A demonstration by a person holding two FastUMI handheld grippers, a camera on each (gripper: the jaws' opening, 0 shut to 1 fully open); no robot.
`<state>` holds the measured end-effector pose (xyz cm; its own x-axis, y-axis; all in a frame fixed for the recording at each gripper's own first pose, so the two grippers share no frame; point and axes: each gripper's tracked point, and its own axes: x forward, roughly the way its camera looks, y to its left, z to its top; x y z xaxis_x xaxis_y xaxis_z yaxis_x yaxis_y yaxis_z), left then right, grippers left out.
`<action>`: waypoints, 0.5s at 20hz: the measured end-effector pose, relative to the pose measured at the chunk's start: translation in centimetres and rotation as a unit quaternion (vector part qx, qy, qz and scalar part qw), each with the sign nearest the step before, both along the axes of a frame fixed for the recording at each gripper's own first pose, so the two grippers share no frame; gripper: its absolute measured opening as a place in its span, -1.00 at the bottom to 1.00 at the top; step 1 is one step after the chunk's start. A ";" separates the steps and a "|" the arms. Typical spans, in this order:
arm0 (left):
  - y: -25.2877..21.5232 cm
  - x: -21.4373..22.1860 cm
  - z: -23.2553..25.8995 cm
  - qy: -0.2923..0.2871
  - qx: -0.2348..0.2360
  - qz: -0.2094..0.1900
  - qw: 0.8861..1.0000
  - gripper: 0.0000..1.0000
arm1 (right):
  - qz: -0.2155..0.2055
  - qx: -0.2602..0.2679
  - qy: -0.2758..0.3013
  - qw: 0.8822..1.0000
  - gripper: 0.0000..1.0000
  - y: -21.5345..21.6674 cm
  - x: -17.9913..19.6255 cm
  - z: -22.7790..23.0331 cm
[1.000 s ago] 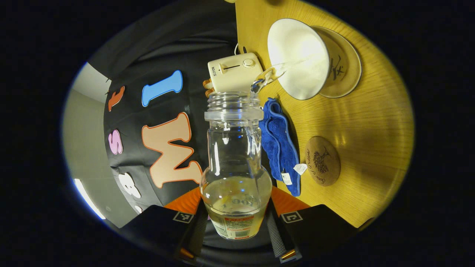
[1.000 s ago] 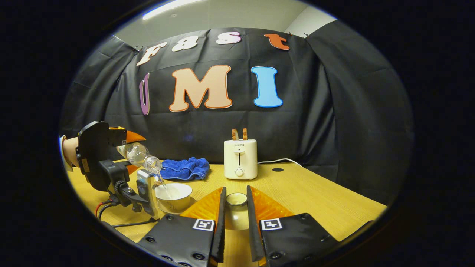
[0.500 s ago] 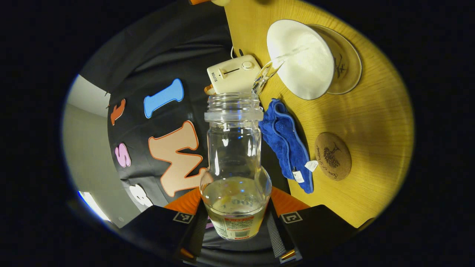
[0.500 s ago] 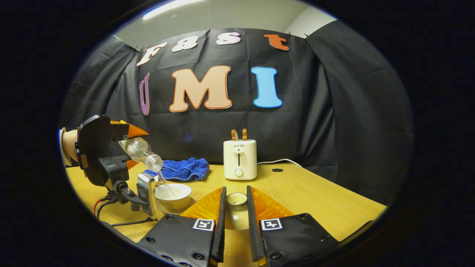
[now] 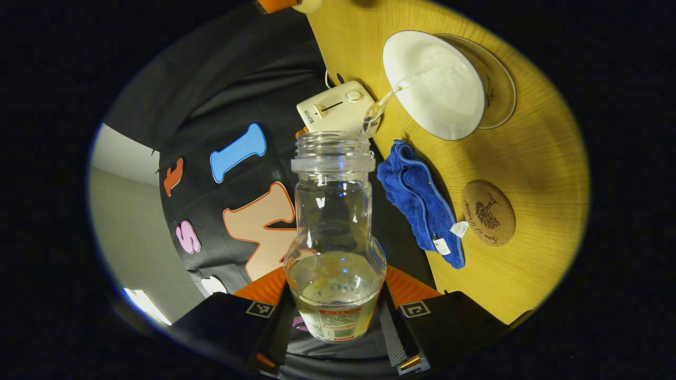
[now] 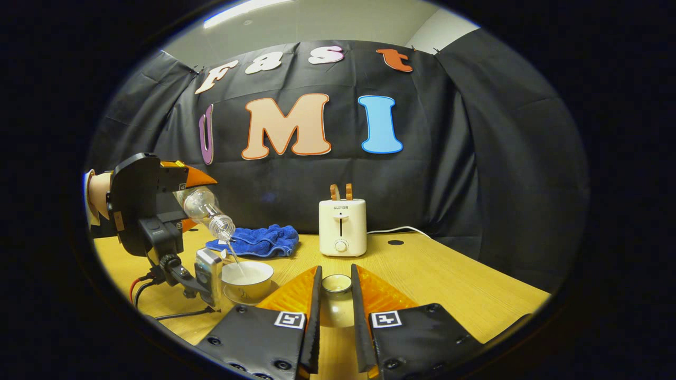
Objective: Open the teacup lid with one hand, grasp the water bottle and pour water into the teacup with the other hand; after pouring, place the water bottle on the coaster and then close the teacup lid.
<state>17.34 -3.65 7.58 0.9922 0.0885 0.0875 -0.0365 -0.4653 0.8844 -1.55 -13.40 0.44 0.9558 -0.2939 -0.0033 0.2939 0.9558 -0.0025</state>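
Water bottle [image 5: 335, 248] clamped by its lower body between both fingers of the left gripper [image 5: 335, 316], tilted mouth-down over the teacup [image 5: 433, 84], uncapped, some clear water left in the belly. Thin stream [image 5: 385, 100] running from the bottle mouth into the open white teacup, which sits on its saucer [image 5: 499, 79] on the table [image 5: 528, 158]. Seen from the right gripper view, same bottle [image 6: 205, 210] slanted above the teacup [image 6: 247, 278], held out by the left gripper [image 6: 196, 184] with a hand [image 6: 97, 203] behind it.

Teacup lid [image 6: 336, 303] pinched by its knob between the narrowly set fingers of the right gripper [image 6: 334, 311], held away from the cup, to its right in that view; whether lifted clear of the table cannot be told.

Round cork coaster [image 5: 488, 213] bare on the table, near the teacup and just beside the folded blue cloth [image 5: 420, 206]. Cream toaster [image 6: 342, 227] upright at the back of the table, close to the black booth wall, cord trailing off behind it.
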 end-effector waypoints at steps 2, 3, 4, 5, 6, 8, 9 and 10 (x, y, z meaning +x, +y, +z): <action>0.4 0.3 -0.8 0.008 -0.015 0.003 1.000 0.39 | 0.000 0.000 0.000 1.000 -0.38 0.0 0.0 0.0; 0.5 0.5 -1.3 0.013 -0.027 0.004 1.000 0.39 | 0.001 0.000 0.000 1.000 -0.38 0.0 0.0 0.0; 0.7 0.6 -1.7 0.017 -0.047 0.004 0.999 0.38 | 0.002 0.000 0.000 1.000 -0.38 0.0 -0.1 0.1; 0.8 0.8 -2.1 0.020 -0.074 0.002 0.997 0.38 | 0.002 0.000 0.000 1.000 -0.38 0.1 0.0 0.0; 1.0 0.8 -2.6 0.022 -0.111 0.001 0.994 0.39 | 0.002 0.000 0.000 1.000 -0.38 0.1 0.0 0.0; 1.2 0.7 -3.5 0.030 -0.198 -0.004 0.980 0.38 | 0.002 0.000 0.000 1.000 -0.38 0.1 0.0 0.1; 1.1 0.8 -3.7 0.032 -0.243 -0.008 0.970 0.37 | 0.002 0.000 0.000 1.000 -0.38 0.1 0.0 0.0; 1.3 0.7 -3.7 0.032 -0.288 -0.006 0.957 0.38 | 0.002 0.000 -0.001 1.000 -0.37 0.1 -0.1 0.1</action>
<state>18.06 -2.32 3.89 0.9952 0.0919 -0.0329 0.0236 0.1010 0.9946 -1.60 -13.30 0.55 0.9572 -0.2894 -0.0014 0.2894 0.9572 -0.0026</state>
